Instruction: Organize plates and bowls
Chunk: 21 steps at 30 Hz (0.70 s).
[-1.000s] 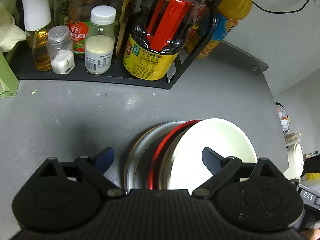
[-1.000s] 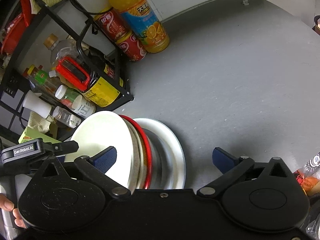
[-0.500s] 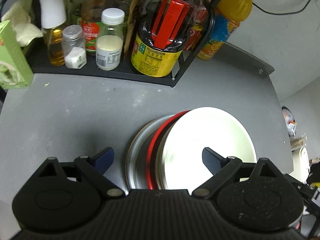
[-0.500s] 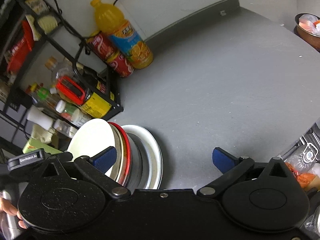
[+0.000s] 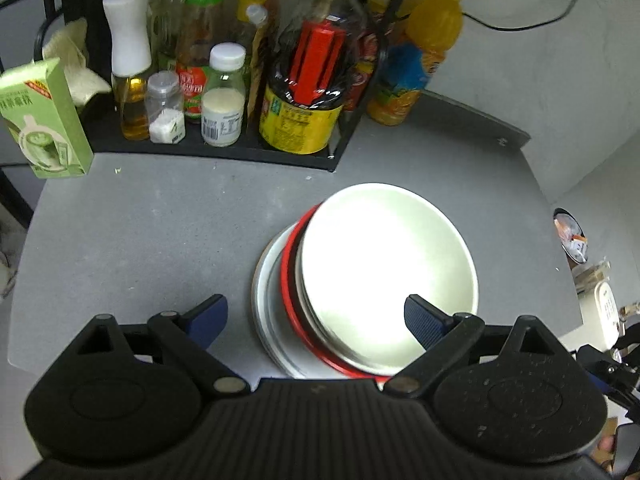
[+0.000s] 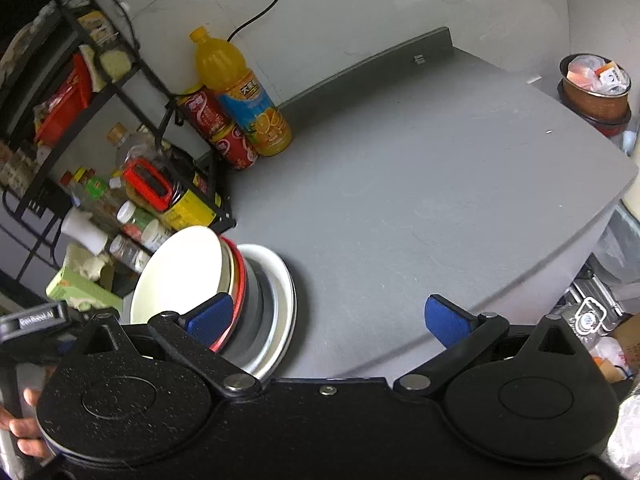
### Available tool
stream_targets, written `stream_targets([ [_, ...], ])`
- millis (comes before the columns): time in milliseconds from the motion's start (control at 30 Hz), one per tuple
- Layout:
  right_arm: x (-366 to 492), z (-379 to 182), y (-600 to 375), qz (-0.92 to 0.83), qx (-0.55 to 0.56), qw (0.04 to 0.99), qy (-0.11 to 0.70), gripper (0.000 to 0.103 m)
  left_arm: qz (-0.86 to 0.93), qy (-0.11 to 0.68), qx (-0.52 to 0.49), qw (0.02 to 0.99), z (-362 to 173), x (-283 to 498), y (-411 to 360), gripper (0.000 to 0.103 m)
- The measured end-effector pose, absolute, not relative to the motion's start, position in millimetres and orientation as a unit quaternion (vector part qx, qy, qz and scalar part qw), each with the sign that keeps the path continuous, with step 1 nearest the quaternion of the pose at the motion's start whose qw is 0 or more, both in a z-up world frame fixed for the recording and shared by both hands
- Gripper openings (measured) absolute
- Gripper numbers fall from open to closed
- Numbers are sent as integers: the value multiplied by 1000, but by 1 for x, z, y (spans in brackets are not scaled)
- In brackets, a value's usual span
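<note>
Both grippers hang with fingers spread wide, holding nothing: the left gripper (image 5: pixel 316 316) above the stack of plates and bowls (image 5: pixel 372 280), the right gripper (image 6: pixel 328 314) beside it. The stack sits on the grey table (image 6: pixel 420 184) near its front edge. A black rack (image 5: pixel 208 148) of bottles fills the back left corner, an orange juice bottle (image 6: pixel 244 92) alongside against the wall.
</note>
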State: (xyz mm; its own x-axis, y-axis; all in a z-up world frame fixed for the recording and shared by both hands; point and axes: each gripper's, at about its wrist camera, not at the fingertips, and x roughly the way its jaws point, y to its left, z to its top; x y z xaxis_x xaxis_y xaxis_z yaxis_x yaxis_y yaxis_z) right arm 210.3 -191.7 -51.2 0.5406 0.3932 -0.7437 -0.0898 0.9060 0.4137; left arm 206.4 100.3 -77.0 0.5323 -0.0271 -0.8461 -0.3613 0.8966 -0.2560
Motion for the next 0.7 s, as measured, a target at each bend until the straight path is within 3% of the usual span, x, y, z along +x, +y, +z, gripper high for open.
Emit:
stream_targets([
  [700,114,-2,-217,122,119,900,401,103,81,420,-120,896,-20,102,29,101],
])
